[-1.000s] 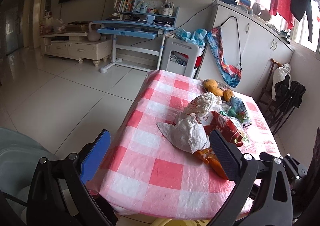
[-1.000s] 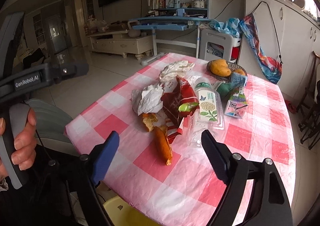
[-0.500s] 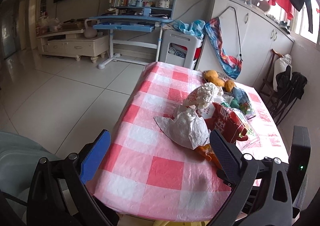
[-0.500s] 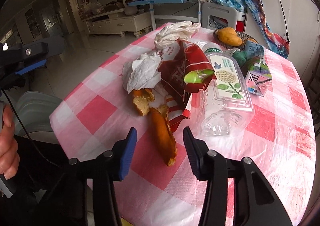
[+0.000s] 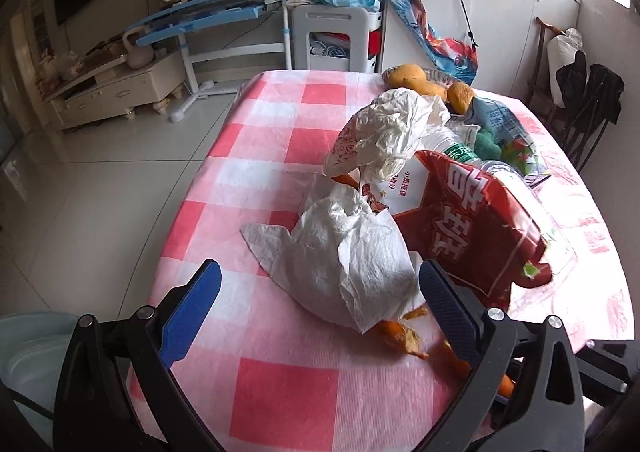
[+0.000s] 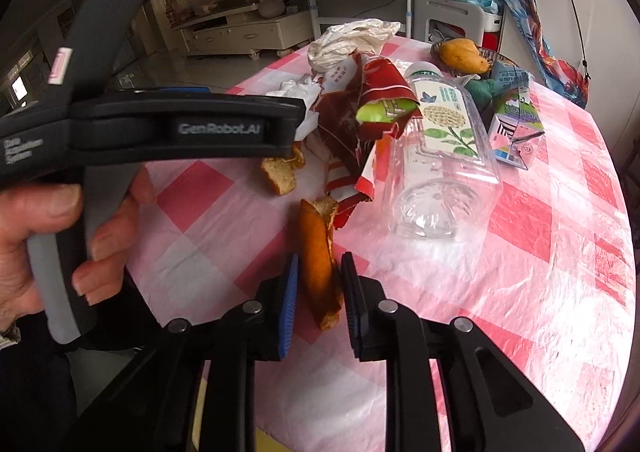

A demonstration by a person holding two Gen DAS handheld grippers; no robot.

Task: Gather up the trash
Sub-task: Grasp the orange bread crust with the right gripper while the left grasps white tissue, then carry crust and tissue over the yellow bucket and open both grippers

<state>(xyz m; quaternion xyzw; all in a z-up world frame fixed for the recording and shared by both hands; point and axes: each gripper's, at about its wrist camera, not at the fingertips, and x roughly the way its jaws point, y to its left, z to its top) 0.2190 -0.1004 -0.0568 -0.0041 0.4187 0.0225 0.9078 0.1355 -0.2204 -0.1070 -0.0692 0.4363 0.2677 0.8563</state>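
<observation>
Trash lies in a pile on a pink checked tablecloth (image 5: 280, 392). My left gripper (image 5: 316, 288) is open, its jaws on either side of a crumpled white tissue (image 5: 344, 260). Behind it lie a torn red snack bag (image 5: 472, 220) and a crumpled white plastic bag (image 5: 392, 132). My right gripper (image 6: 319, 276) is shut on a long orange peel (image 6: 318, 260) that rests on the cloth. A second peel piece (image 6: 280, 172), the red snack bag (image 6: 360, 112), an empty clear bottle (image 6: 444, 148) and a small carton (image 6: 516, 128) lie beyond it.
A basket with mangoes (image 6: 460, 52) stands at the table's far side. The left gripper's body, held by a hand (image 6: 52, 236), fills the left of the right wrist view. A pale bin (image 5: 24, 356) stands low left. A dark chair (image 5: 588, 108) stands to the right.
My right gripper moved in around the long orange peel and closed on it. My left gripper moved forward over the table up to the white tissue, still open.
</observation>
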